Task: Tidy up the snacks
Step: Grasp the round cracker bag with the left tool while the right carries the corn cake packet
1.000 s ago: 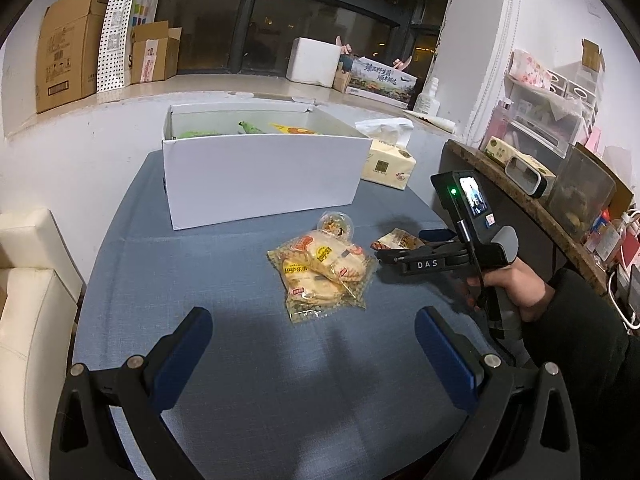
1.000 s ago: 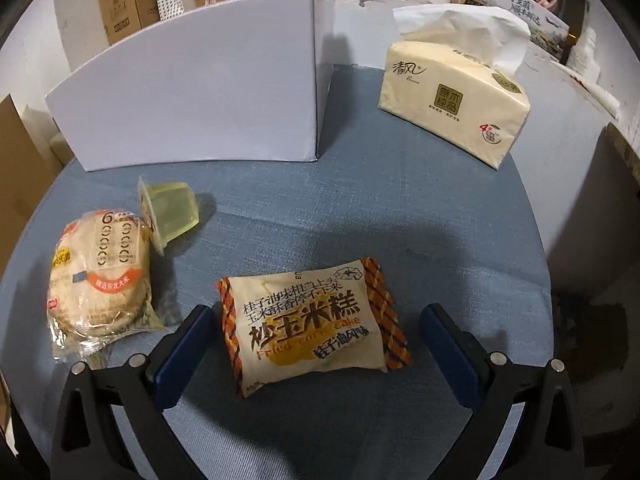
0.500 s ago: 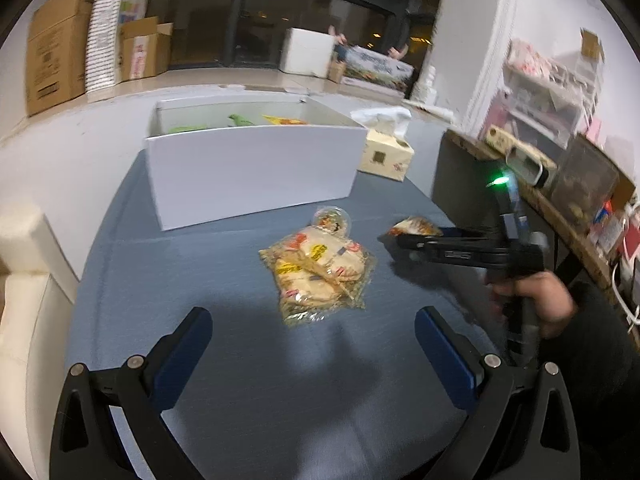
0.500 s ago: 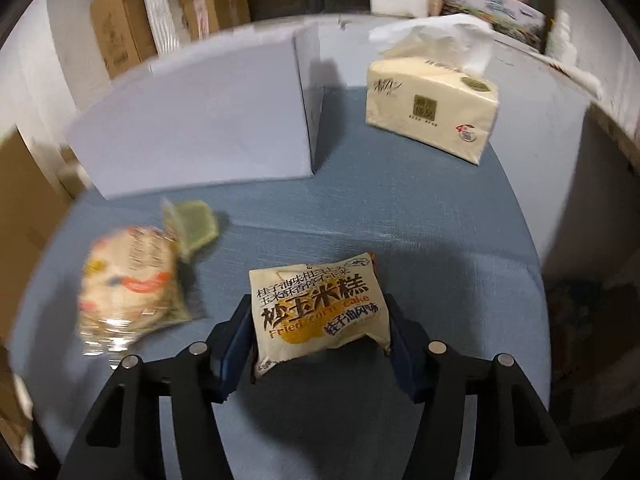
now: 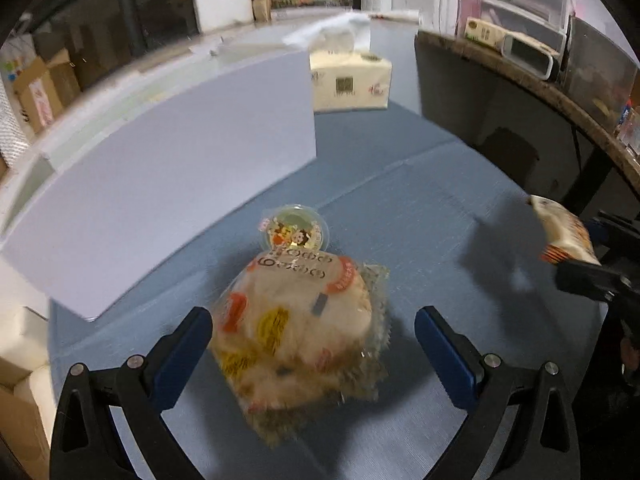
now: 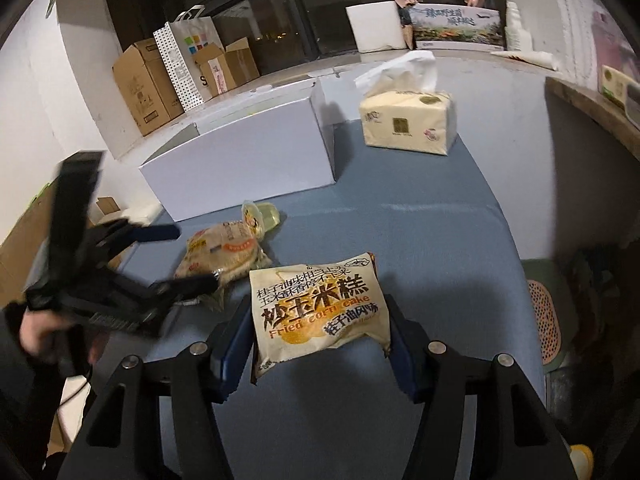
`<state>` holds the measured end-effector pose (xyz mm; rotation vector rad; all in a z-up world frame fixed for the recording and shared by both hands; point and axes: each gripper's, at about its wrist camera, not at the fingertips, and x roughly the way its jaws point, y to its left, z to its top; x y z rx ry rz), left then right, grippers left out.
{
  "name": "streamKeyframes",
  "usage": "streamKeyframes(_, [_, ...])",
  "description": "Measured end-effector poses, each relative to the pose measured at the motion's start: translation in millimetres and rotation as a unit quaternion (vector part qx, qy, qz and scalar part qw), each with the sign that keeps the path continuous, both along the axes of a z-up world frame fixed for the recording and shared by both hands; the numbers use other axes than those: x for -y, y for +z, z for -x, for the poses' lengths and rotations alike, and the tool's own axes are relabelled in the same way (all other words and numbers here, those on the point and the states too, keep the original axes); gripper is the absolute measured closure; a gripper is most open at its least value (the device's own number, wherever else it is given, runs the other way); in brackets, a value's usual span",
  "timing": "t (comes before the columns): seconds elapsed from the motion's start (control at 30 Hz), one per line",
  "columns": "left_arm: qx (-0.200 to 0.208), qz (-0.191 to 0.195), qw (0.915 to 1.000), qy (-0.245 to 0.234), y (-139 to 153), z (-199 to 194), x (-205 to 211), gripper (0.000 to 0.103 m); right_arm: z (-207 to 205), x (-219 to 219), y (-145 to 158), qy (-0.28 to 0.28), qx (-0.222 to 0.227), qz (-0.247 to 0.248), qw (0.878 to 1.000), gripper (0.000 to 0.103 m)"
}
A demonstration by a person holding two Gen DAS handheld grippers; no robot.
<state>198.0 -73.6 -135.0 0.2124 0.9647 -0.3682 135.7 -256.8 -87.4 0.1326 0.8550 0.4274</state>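
Since a second ago: moved in over the rice-cracker packs (image 5: 298, 332) with the left hand-held gripper (image 5: 312, 344), jaws wide apart and straddling the packs without pressing them. Closed the right hand-held gripper (image 6: 320, 340) onto the fried corn cake packet (image 6: 320, 308), pads pinching its two side edges, and lifted it clear of the worktop (image 6: 420, 240), shadow now loose beneath it.

Taking the white box (image 6: 240, 164) as landmark: cake packet held up in front of the box and nearer the camera; cracker packs lying on the worktop just in front of the box's long wall; jelly cup (image 5: 294, 230) between packs and box, touching the packs. Tissue pack (image 6: 408, 120) just beside the box's right end.

Gripped by the edges probably to keep the cake uncrushed; probably bound for the box. Left jaws spread wide to fit the bulky stack.
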Motion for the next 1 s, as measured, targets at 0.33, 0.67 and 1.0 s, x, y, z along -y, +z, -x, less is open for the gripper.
streamKeyframes(0.33, [0.005,0.018,0.9998,0.012,0.8,-5.4,-12.5,0.024,1.6,0.7,-4.6,0.000,-0.005,-0.004,1.000,0.038])
streamKeyframes(0.67, [0.127,0.161,0.9723,0.112,75.6,64.4,-80.9,0.024,-5.8,-15.3,10.0,0.014,0.007,-0.022,1.000,0.038])
streamKeyframes(1.0, [0.200,0.198,0.9444,0.170,146.3,13.3,-151.0,0.024,-110.4,-93.0,79.5,0.057,0.053,-0.041,0.996,0.038])
